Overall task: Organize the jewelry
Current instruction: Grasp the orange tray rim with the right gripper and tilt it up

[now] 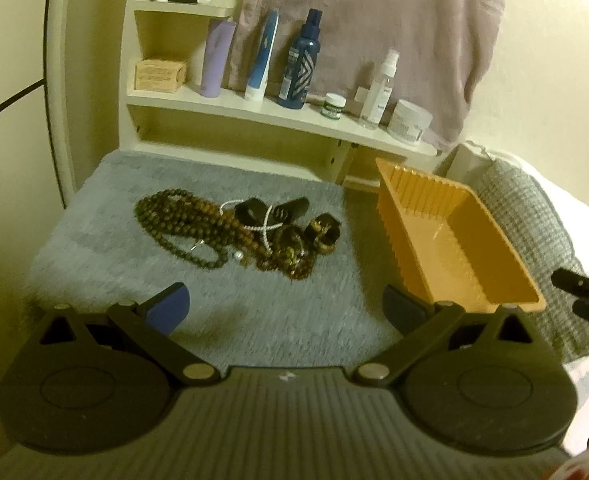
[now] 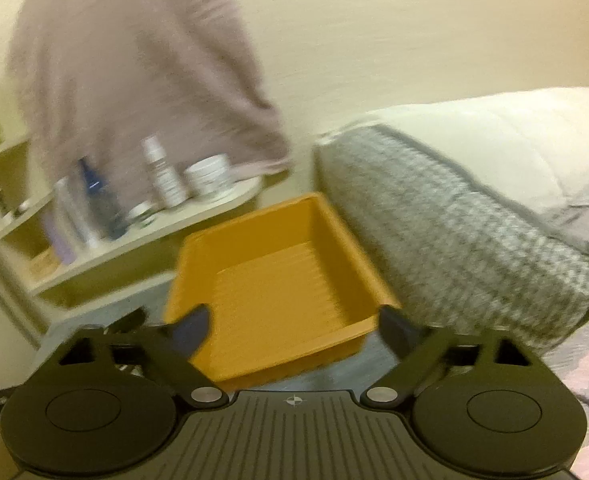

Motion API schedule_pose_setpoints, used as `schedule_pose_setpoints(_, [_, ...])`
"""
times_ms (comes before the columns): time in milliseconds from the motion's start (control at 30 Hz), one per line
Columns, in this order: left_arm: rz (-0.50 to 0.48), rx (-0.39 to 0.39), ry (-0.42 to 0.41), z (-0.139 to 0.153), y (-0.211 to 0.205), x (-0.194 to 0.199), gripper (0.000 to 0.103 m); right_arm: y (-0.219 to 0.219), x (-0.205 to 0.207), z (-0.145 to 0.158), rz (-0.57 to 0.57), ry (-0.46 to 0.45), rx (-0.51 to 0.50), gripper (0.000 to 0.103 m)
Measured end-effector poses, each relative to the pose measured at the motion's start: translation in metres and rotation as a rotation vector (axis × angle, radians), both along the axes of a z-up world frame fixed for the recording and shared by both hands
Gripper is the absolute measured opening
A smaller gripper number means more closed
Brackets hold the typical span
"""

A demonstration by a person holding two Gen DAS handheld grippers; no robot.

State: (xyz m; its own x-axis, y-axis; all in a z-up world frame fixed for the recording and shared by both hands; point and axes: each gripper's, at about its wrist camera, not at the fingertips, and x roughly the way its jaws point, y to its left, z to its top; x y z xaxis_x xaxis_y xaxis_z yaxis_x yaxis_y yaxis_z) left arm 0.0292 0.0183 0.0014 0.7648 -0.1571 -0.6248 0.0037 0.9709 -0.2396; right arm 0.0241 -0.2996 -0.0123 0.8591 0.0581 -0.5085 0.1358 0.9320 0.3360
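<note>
I saw a grey towel (image 1: 114,248) spread flat; on it lay tangled bead jewelry (image 1: 230,228) and, beside it, an orange tray (image 1: 390,216).

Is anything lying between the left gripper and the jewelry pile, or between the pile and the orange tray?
Nothing visible. Only bare grey mat separates the open left gripper from the jewelry pile, and the empty orange tray sits beside it on the right.

Shelf bottles (image 2: 94,200) motion-blurred in right wrist view; right claw (image 1: 582,292) cut off at frame edge
</note>
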Motion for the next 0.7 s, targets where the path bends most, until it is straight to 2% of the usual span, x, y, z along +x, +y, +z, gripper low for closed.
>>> schedule_pose_setpoints(67, [0.001,0.005,-0.014,-0.001,-0.002,0.004,0.102,-0.017,0.007,-0.005,-0.042,0.000,0.022,0.077])
schedule_pose_setpoints(200, [-0.002,-0.006,-0.033,-0.005,-0.004,0.011,0.102,-0.042,0.022,-0.022,-0.083,0.017,0.034,0.063])
schedule_pose_setpoints(233, [-0.003,-0.015,-0.029,-0.007,-0.003,0.013,0.102,-0.047,0.026,-0.027,-0.083,0.024,0.045,0.058])
schedule_pose_setpoints(333, [0.002,-0.030,-0.013,-0.015,-0.003,0.019,0.102,-0.056,0.041,-0.041,-0.085,0.047,0.077,0.050])
schedule_pose_setpoints(467, [-0.001,-0.065,-0.003,-0.023,-0.004,0.025,0.100,-0.064,0.053,-0.058,-0.088,0.062,0.114,0.044])
schedule_pose_setpoints(633, [-0.027,-0.087,-0.010,-0.028,-0.011,0.030,0.100,-0.067,0.065,-0.071,-0.069,0.075,0.148,0.030])
schedule_pose_setpoints(700, [-0.032,-0.087,-0.008,-0.029,-0.014,0.031,0.100,-0.068,0.067,-0.074,-0.066,0.071,0.162,0.027])
